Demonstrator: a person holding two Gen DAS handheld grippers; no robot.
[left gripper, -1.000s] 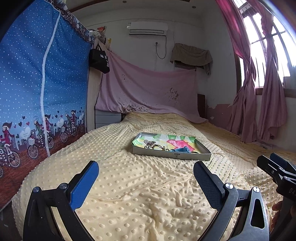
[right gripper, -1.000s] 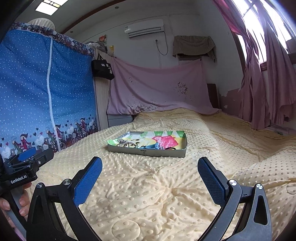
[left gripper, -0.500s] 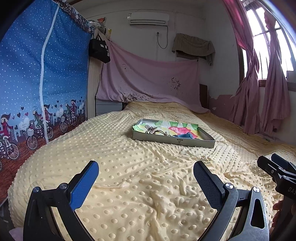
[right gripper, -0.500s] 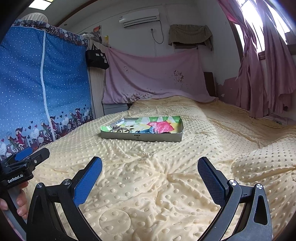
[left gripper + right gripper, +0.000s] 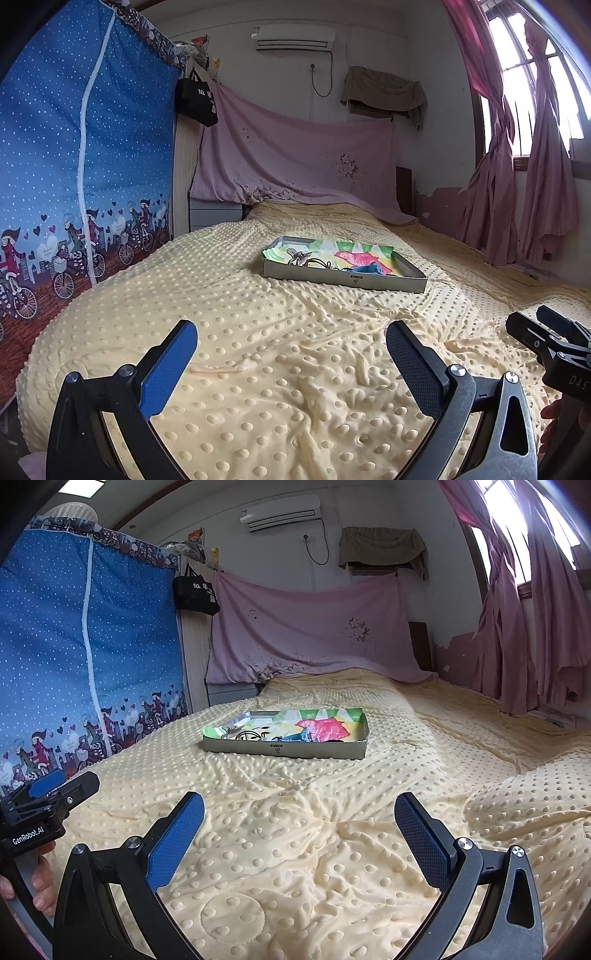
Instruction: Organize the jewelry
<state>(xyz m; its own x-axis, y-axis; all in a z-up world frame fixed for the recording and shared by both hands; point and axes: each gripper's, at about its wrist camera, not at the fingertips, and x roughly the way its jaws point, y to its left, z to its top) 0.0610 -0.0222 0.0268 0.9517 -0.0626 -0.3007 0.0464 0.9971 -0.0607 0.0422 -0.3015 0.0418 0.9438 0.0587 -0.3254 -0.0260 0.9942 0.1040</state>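
A shallow grey cardboard tray point(image 5: 343, 278) point(image 5: 284, 749) lies in the middle of the bed, lined with bright green, pink and yellow paper. Tangled jewelry point(image 5: 308, 260) point(image 5: 245, 734) and a blue piece point(image 5: 371, 268) sit inside it; I cannot tell the pieces apart. My left gripper point(image 5: 291, 343) hovers open over the blanket, well short of the tray, nothing between its blue pads. My right gripper point(image 5: 299, 819) is open too, also empty and short of the tray. Each gripper shows at the edge of the other's view, held by a hand point(image 5: 37, 882).
The bed wears a yellow dotted blanket point(image 5: 280, 369) with wrinkles. A blue fabric wardrobe point(image 5: 74, 166) stands at the left, a pink sheet point(image 5: 295, 166) hangs behind the bed, and pink curtains point(image 5: 517, 166) hang at the window on the right.
Both views have shifted slightly, with the tray sitting a little higher in frame than a second ago. Both grippers stay open and empty.
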